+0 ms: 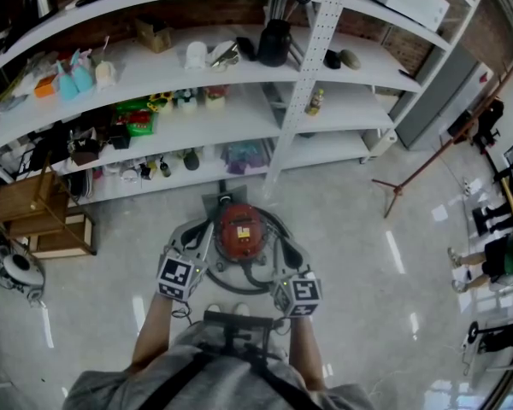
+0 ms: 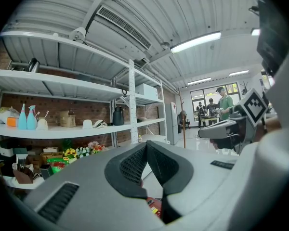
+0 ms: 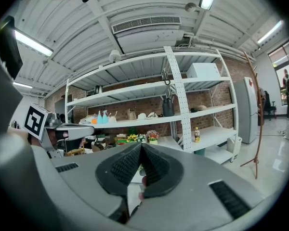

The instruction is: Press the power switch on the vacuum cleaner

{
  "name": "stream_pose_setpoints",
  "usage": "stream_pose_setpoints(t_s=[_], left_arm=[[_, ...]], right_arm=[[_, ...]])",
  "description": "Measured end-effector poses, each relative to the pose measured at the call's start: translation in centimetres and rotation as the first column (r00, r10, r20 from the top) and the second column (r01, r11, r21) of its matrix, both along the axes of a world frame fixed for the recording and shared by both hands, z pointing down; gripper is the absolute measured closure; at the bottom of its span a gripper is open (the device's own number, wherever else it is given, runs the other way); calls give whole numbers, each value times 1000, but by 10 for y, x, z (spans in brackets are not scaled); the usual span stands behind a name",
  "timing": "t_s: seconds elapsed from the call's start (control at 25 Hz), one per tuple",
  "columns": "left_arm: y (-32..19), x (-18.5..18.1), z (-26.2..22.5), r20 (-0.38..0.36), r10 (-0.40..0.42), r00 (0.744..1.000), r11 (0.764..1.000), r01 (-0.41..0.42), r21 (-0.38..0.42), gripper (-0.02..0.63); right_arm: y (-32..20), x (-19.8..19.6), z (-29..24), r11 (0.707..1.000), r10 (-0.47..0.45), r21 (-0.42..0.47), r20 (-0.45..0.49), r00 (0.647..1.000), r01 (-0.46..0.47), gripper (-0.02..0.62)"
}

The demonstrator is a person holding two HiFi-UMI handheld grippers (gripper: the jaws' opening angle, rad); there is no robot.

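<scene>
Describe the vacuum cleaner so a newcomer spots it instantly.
Start at the white shelving. On the pale floor in front of its upright post sits the vacuum cleaner. It's the only round red body there, ringed by a black hose.

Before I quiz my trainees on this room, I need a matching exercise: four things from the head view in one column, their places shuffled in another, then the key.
Things
1. vacuum cleaner
2. black jug
3. blue spray bottles
4. wooden crates

Places
A. left end of a shelf
B. floor, middle of the head view
C. on a shelf, beside the upright post
D. floor level, far left

Pairs: 1-B, 2-C, 3-A, 4-D
</scene>
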State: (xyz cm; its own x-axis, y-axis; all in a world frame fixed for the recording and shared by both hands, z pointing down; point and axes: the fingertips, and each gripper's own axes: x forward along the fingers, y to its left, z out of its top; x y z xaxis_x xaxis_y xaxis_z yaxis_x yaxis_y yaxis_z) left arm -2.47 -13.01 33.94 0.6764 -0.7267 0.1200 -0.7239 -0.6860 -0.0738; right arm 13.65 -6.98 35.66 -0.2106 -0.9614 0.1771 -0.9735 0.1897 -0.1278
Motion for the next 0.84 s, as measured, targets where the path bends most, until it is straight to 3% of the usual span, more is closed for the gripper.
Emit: stream_pose_setpoints(t_s=[0.84], left_arm=[[9,-3,1,-1,-9,1000,1000,9,1,598]], right_arm=[[9,0,2,1000,-11,10,-2,1000,11,584]])
